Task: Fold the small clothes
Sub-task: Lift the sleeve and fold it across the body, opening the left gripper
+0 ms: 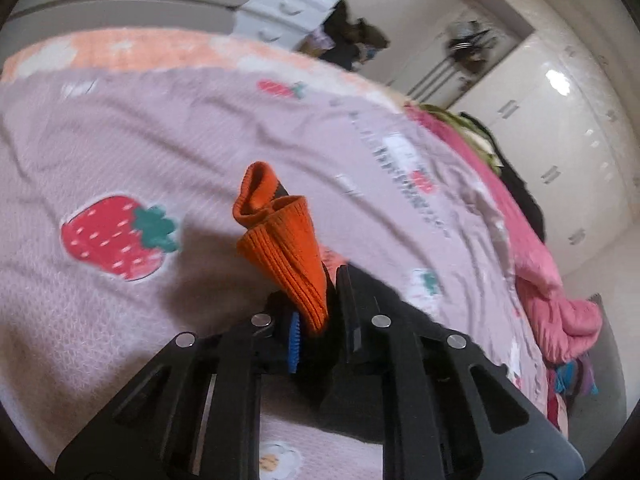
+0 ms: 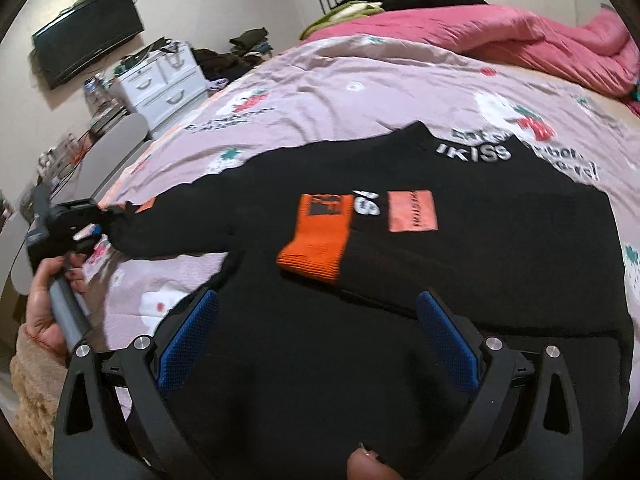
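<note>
Left wrist view: the left gripper [image 1: 320,312] is clamped on the ribbed orange cuff [image 1: 288,256] of a black sweater's sleeve, raised above a lilac strawberry-print bedspread [image 1: 120,140]. Right wrist view: the sweater [image 2: 400,280] lies flat on the bedspread, white "IKISS" lettering [image 2: 474,151] near its collar, an orange cuff folded onto its chest. The right gripper [image 2: 316,336] hovers over it, jaws apart.

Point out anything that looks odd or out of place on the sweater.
One orange cuff already lies folded across the black sweater; the other cuff sticks up, pinched in the left gripper. Nothing looks damaged.
</note>
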Action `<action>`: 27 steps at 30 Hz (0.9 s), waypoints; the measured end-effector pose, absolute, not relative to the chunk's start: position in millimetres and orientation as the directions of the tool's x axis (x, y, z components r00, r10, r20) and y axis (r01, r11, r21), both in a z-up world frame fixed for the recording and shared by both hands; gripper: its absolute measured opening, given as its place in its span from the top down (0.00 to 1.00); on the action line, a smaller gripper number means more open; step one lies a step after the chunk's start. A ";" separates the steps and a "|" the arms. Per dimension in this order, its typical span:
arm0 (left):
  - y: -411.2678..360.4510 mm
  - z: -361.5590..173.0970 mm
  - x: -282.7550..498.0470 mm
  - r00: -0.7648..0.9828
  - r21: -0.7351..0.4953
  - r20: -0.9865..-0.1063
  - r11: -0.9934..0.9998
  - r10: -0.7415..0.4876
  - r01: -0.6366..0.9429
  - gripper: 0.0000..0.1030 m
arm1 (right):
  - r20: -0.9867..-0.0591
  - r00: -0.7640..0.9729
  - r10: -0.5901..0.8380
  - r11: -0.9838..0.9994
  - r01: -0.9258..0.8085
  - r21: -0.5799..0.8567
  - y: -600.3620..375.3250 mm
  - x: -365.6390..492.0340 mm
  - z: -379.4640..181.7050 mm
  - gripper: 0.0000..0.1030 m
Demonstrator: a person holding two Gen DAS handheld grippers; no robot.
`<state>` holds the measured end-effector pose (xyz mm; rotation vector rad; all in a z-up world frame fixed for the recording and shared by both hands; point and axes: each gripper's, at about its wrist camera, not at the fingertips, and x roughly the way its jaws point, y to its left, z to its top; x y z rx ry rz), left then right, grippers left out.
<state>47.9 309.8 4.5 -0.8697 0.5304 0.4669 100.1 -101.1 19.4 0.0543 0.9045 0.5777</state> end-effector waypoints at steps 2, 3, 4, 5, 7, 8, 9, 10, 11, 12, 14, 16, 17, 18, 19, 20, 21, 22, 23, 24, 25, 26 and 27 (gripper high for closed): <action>302.6 10.1 48.5 0.797 -0.599 -0.585 0.583 0.149 -0.549 0.92 | -0.725 0.478 0.496 0.849 -0.440 0.292 -105.1 101.0 19.5 0.04; 298.3 13.1 49.5 0.802 -0.594 -0.579 0.598 0.148 -0.539 0.92 | -0.724 0.480 0.496 0.851 -0.435 0.294 -107.3 101.3 19.8 0.04; 294.2 16.4 51.4 0.807 -0.588 -0.572 0.614 0.146 -0.527 0.92 | -0.721 0.483 0.496 0.852 -0.430 0.298 -110.3 101.6 20.5 0.04; 290.2 19.4 52.5 0.813 -0.582 -0.564 0.629 0.144 -0.515 0.92 | -0.719 0.487 0.496 0.853 -0.426 0.301 -111.9 102.3 21.6 0.04; 282.4 24.7 56.1 0.824 -0.573 -0.551 0.658 0.132 -0.489 0.92 | -0.717 0.495 0.491 0.859 -0.413 0.304 -117.5 104.1 22.5 0.04; 277.4 27.0 57.7 0.830 -0.572 -0.545 0.670 0.119 -0.472 0.92 | -0.715 0.498 0.490 0.861 -0.407 0.306 -120.0 104.3 22.8 0.04; 272.5 27.8 62.3 0.834 -0.574 -0.541 0.678 0.106 -0.458 0.92 | -0.714 0.501 0.489 0.862 -0.402 0.309 -122.6 105.0 23.2 0.04; 269.7 28.4 64.6 0.838 -0.577 -0.537 0.686 0.091 -0.444 0.92 | -0.713 0.503 0.489 0.864 -0.394 0.315 -126.2 105.8 23.5 0.04; 265.5 29.2 67.1 0.842 -0.578 -0.535 0.694 0.075 -0.429 0.92 | -0.712 0.505 0.488 0.865 -0.388 0.317 -128.7 106.6 23.4 0.04; 261.5 29.8 69.2 0.844 -0.578 -0.533 0.702 0.061 -0.416 0.92 | -0.711 0.510 0.484 0.868 -0.379 0.319 -132.2 107.5 23.7 0.04; 253.5 31.6 72.8 0.849 -0.576 -0.528 0.720 0.034 -0.387 0.93 | -0.708 0.517 0.480 0.873 -0.365 0.324 -138.7 109.4 24.1 0.04; 244.4 35.0 76.1 0.856 -0.580 -0.516 0.736 -0.001 -0.349 0.93 | -0.706 0.524 0.477 0.876 -0.348 0.333 -145.5 110.3 24.7 0.04; 239.9 37.7 78.1 0.862 -0.583 -0.506 0.744 -0.018 -0.326 0.94 | -0.705 0.526 0.475 0.878 -0.341 0.336 -148.0 111.0 24.8 0.04; 235.5 40.5 79.4 0.865 -0.582 -0.500 0.752 -0.029 -0.311 0.94 | -0.705 0.528 0.473 0.879 -0.333 0.340 -151.1 111.9 24.8 0.04; 228.8 43.7 81.6 0.868 -0.574 -0.494 0.766 -0.042 -0.290 0.94 | -0.705 0.530 0.471 0.881 -0.324 0.345 -154.4 113.0 24.9 0.04; 224.1 45.9 82.7 0.870 -0.569 -0.490 0.775 -0.051 -0.275 0.94 | -0.705 0.532 0.469 0.882 -0.316 0.349 -157.1 113.6 25.1 0.04; 217.8 48.9 84.0 0.874 -0.568 -0.481 0.785 -0.070 -0.250 0.94 | -0.704 0.534 0.469 0.883 -0.312 0.352 -158.7 114.4 25.0 0.04; 212.7 51.0 84.4 0.876 -0.568 -0.474 0.791 -0.088 -0.228 0.95 | -0.702 0.536 0.468 0.883 -0.305 0.356 -161.6 115.3 25.4 0.04; 209.0 51.9 85.6 0.877 -0.567 -0.471 0.796 -0.100 -0.214 0.95 | -0.702 0.538 0.467 0.884 -0.300 0.358 -163.3 116.0 25.6 0.04; 204.7 52.9 86.6 0.877 -0.565 -0.468 0.800 -0.111 -0.200 0.95 | -0.701 0.540 0.466 0.885 -0.296 0.360 -165.2 116.8 25.9 0.04; 201.1 52.8 86.5 0.877 -0.563 -0.466 0.804 -0.119 -0.191 0.95 | -0.700 0.541 0.465 0.885 -0.290 0.364 -167.4 117.8 26.4 0.04; 197.0 52.9 87.6 0.876 -0.562 -0.465 0.808 -0.129 -0.179 0.95 | -0.699 0.543 0.465 0.885 -0.287 0.367 -169.2 118.1 26.9 0.04; 192.9 52.4 89.2 0.873 -0.565 -0.465 0.808 -0.147 -0.166 0.95 | -0.698 0.545 0.465 0.885 -0.284 0.369 -170.8 118.3 27.5 0.04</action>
